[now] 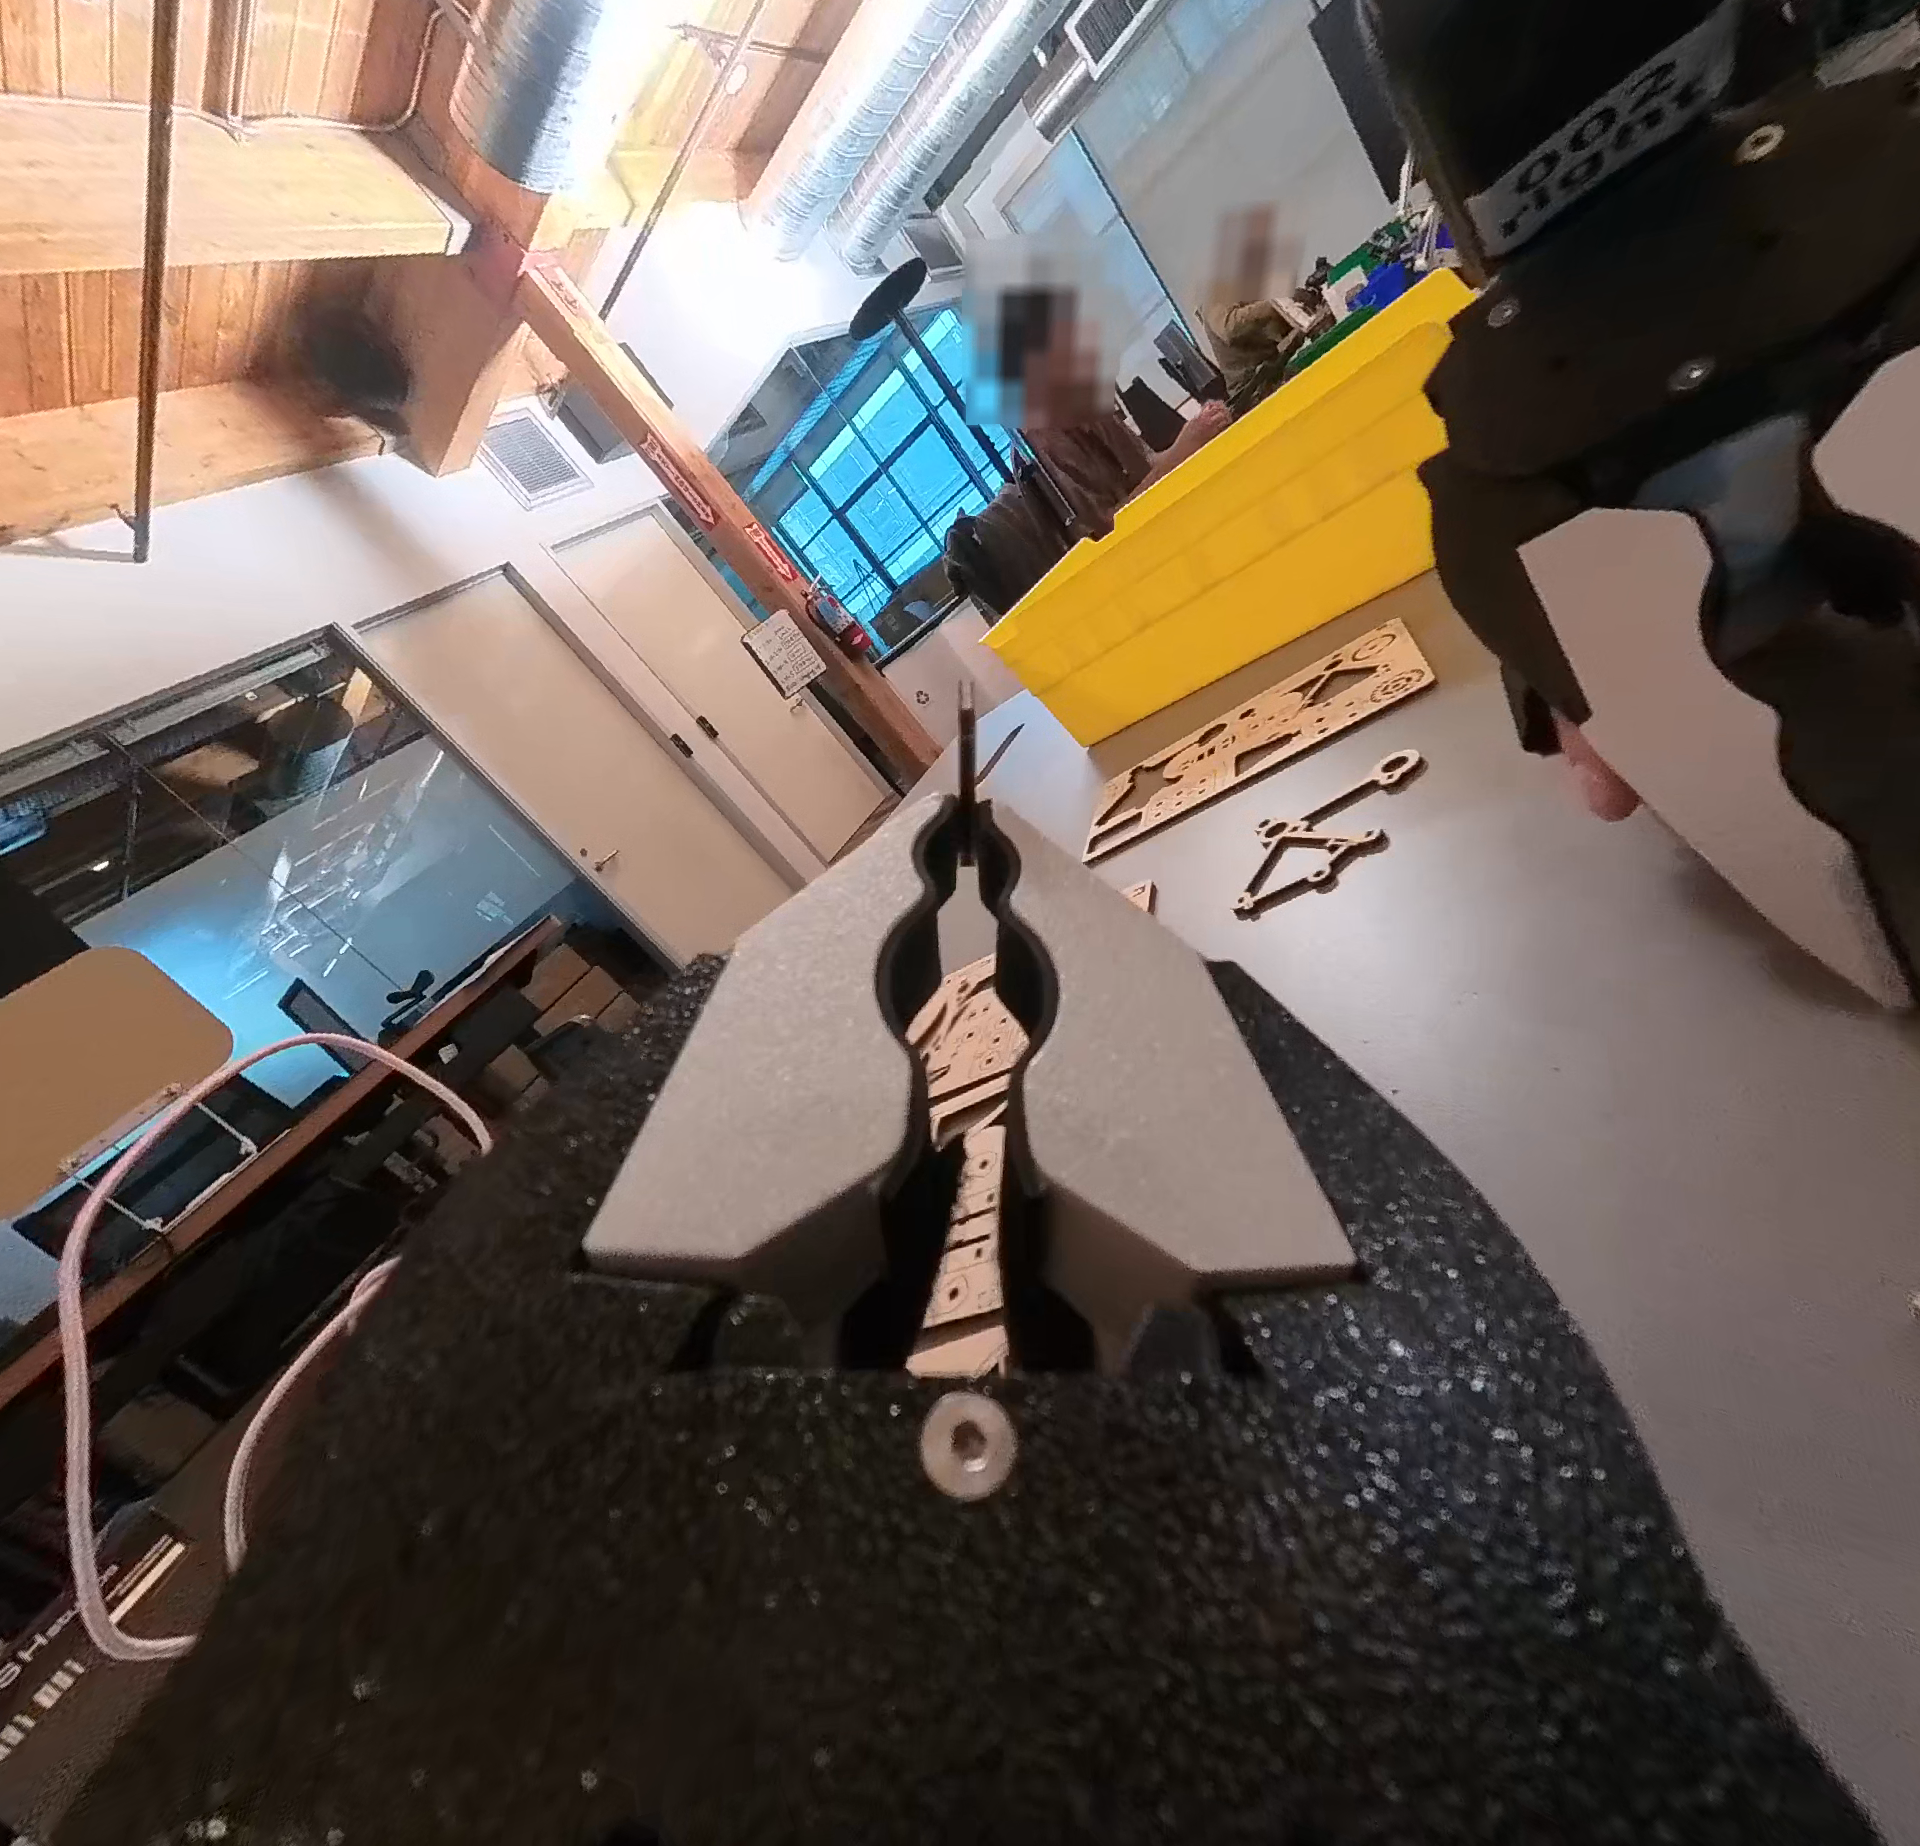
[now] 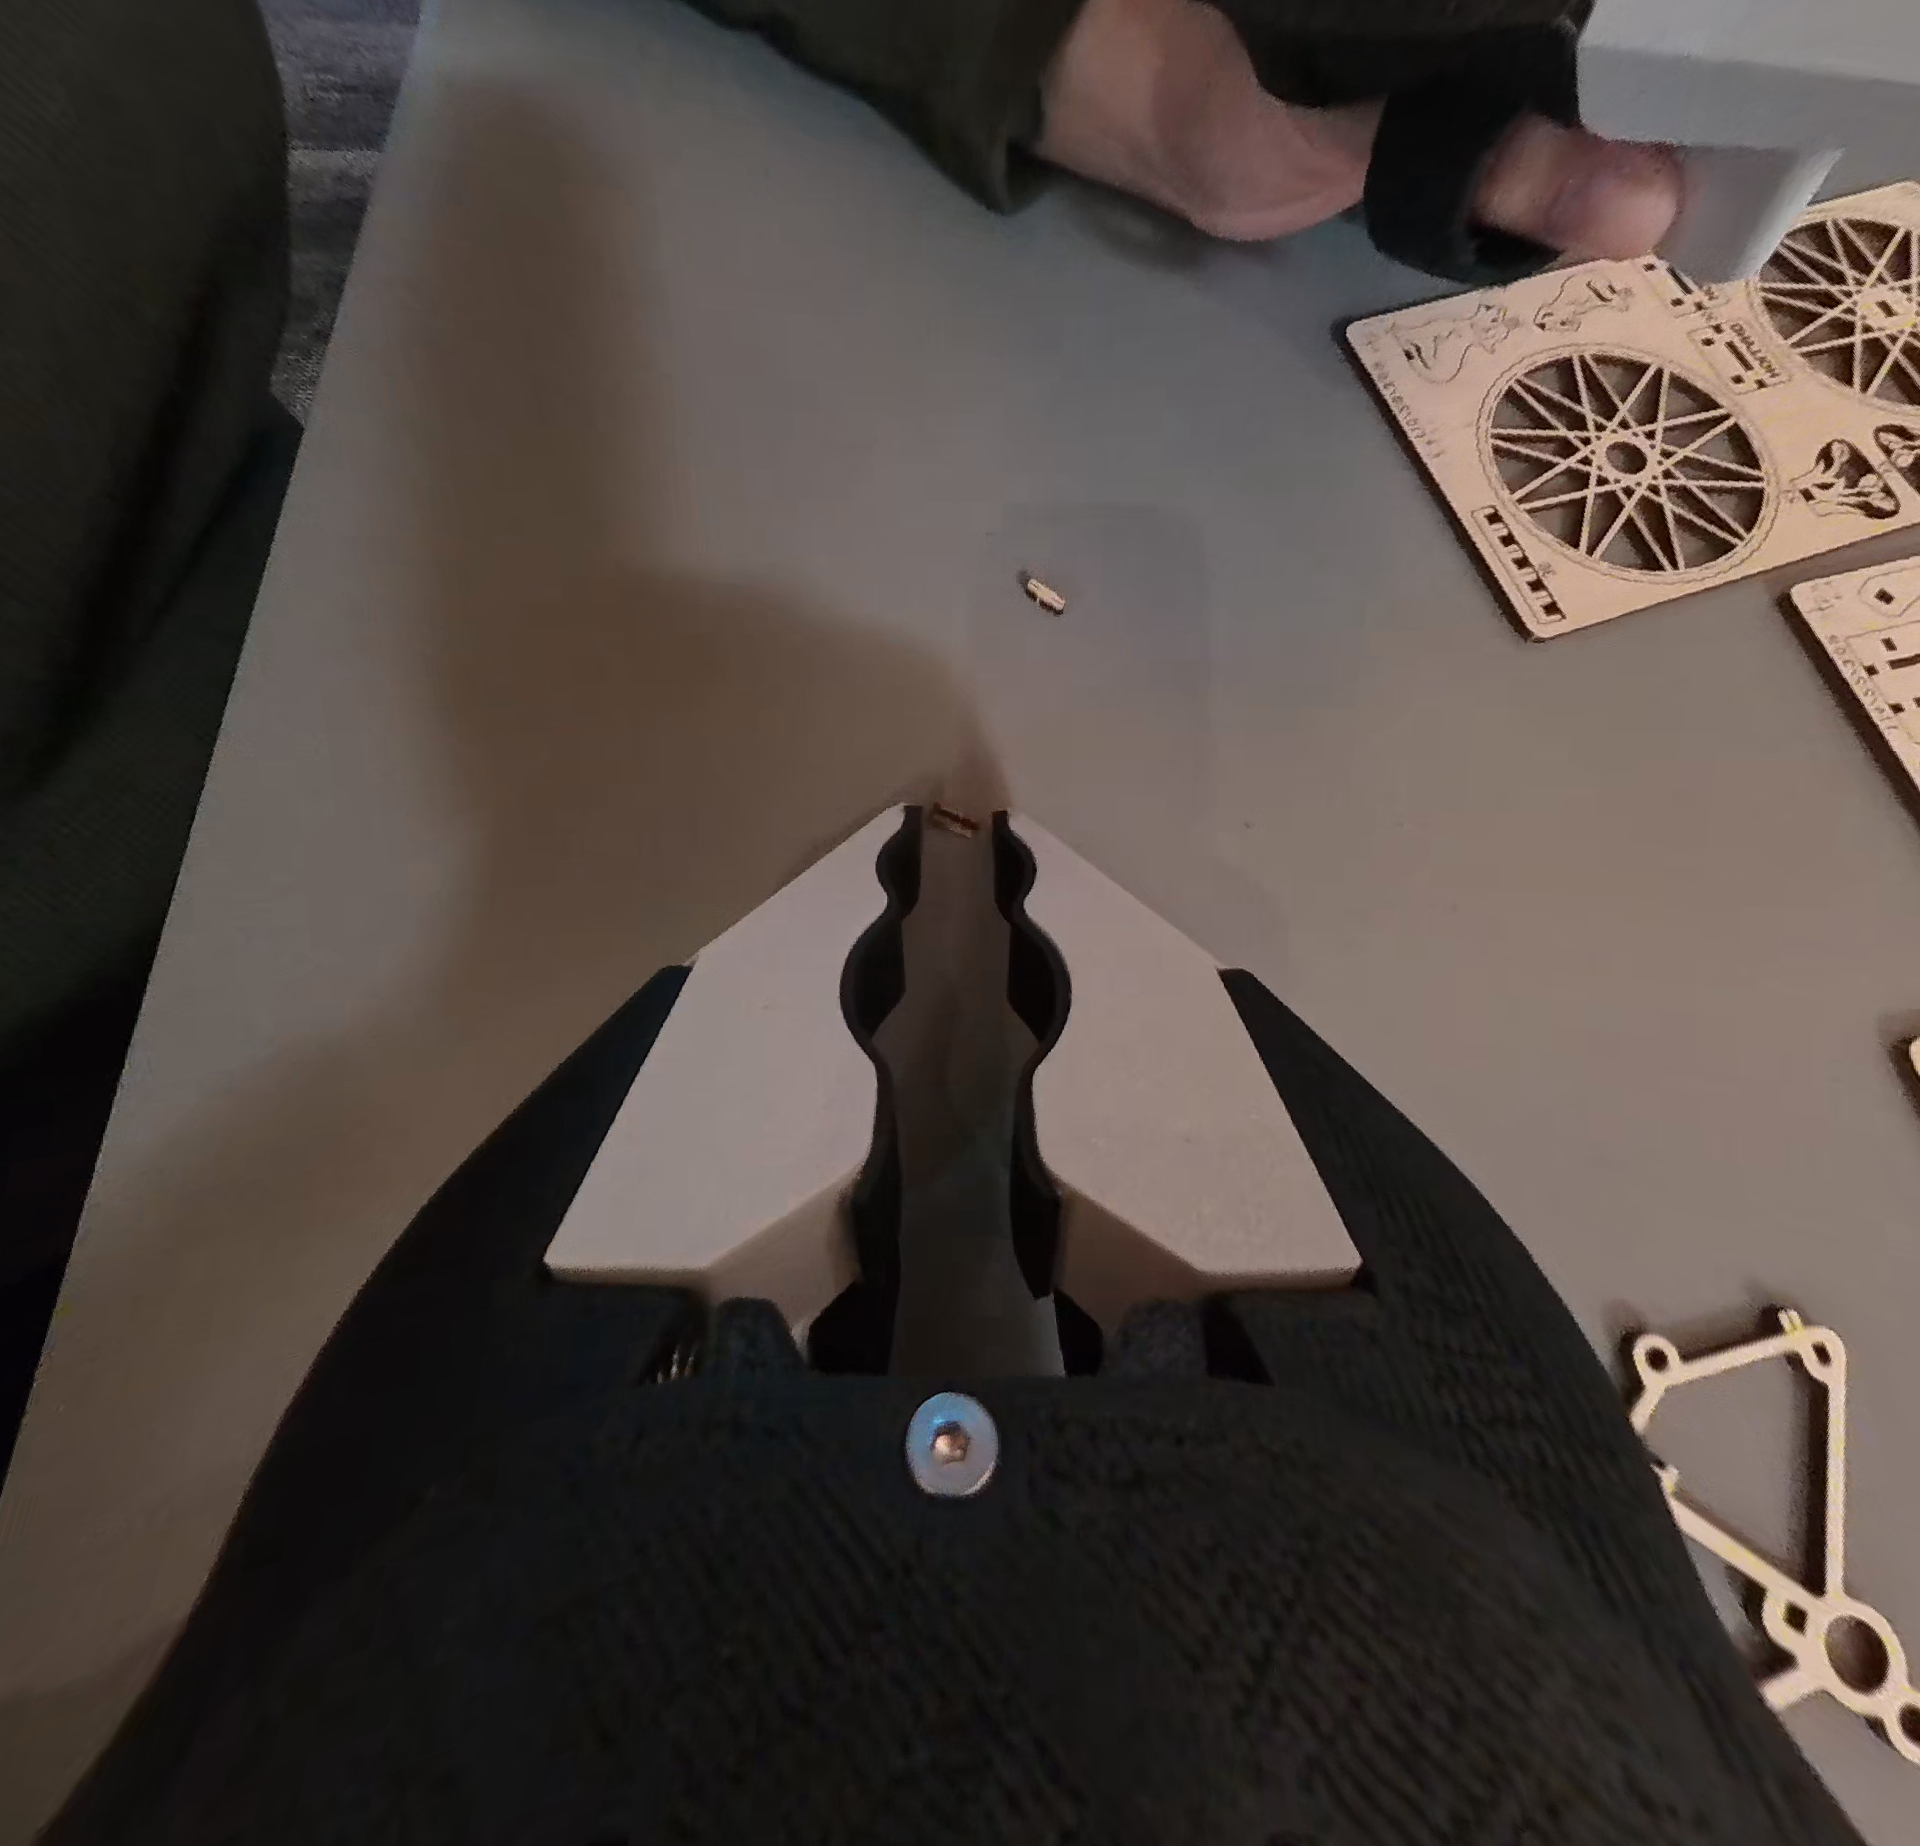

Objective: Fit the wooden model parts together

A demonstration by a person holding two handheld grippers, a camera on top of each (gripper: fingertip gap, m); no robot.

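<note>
We see a thin dark wooden piece (image 1: 968, 773) standing edge-on, pinched between the tips of the left hand-held gripper (image 1: 961, 809). A tiny pale peg (image 2: 954, 820) sits between the tips of the right hand-held gripper (image 2: 956, 828), and another peg (image 2: 1043, 592) lies loose on the tabletop (image 2: 675, 549). A spoked-wheel sheet (image 2: 1621, 446) lies flat, an open triangular frame (image 1: 1320, 835) beside a cut-out sheet (image 1: 1257, 731).

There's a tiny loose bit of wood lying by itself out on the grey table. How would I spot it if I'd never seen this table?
Start at the grey table and find the wooden sheet with the spoked wheels on its right side. Look left of that sheet onto bare tabletop: the small wooden peg lies alone there, ahead of the right gripper. Unlike the flat sheets, it is one tiny pale stub.
</note>
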